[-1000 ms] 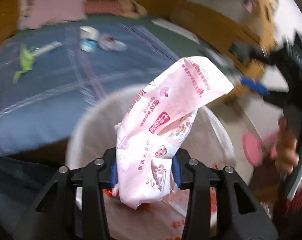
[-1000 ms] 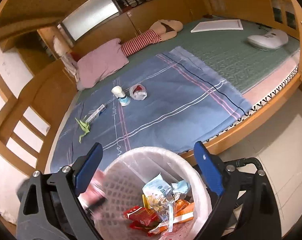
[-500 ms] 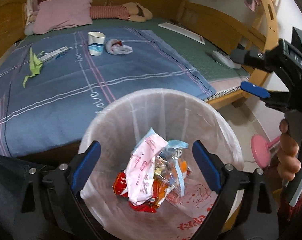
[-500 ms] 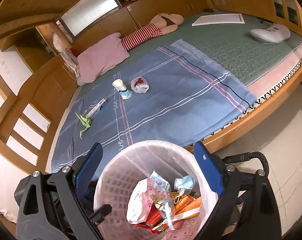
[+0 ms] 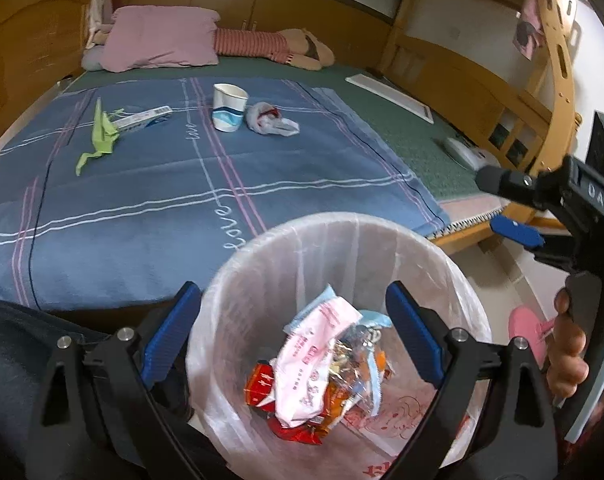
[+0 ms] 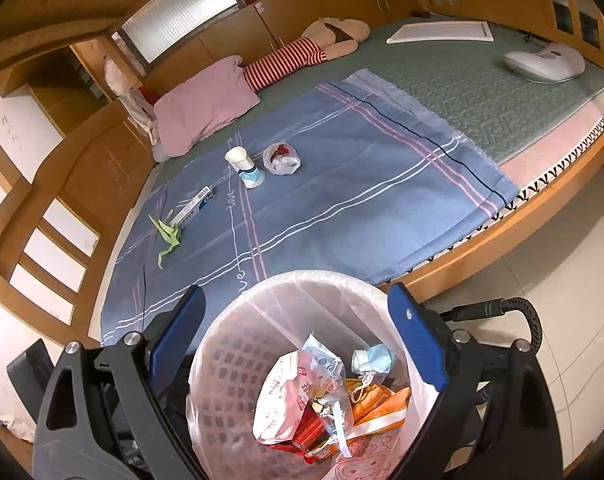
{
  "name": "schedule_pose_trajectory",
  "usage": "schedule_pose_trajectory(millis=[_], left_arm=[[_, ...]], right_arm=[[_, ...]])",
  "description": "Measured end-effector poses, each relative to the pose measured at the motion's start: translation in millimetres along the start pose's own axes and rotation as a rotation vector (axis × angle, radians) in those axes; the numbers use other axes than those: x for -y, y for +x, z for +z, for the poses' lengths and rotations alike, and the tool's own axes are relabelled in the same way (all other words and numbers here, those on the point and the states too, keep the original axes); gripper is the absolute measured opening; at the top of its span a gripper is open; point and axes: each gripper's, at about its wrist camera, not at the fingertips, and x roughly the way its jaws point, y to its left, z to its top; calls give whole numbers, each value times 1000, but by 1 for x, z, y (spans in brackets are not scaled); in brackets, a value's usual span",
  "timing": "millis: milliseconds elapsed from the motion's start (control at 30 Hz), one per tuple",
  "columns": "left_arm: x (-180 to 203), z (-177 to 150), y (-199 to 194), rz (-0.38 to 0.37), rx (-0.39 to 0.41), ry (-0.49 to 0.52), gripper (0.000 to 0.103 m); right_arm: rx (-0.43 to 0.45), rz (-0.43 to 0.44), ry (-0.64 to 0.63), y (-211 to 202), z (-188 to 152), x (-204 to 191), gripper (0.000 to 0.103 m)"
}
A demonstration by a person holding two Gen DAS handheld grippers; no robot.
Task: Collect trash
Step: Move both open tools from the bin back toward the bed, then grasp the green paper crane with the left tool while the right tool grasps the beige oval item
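Trash collection partly done: bin loaded, four items left on the bed.

Both the left hand-held gripper (image 5: 294,334) and right hand-held gripper (image 6: 298,330) stand wide open and empty over the bin (image 5: 382,240) at lower centre, which holds wrappers (image 5: 310,364). Left to collect, upper left on the blanket (image 5: 150,216): cup (image 5: 229,107), bag (image 5: 271,120), box (image 5: 143,120), green paper (image 5: 99,139).
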Motion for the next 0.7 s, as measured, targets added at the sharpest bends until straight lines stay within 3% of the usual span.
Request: schedule_pose_trajectory(millis=[133,367,567,700], left_arm=[[-17,4,1,70,14,-42,93],[-67,21,4,123,34,-149,93],[-158,68,12,269,75,-317,93],[-228,108,39,335,38,-508,93]], right_arm=[[-11,2,3,6,1,-3,90],[-52,11,-35,29,3,-22,90],[-62,-15,-65,46,7,-32,90],[-94,-34,-52,67,10,-29,90]])
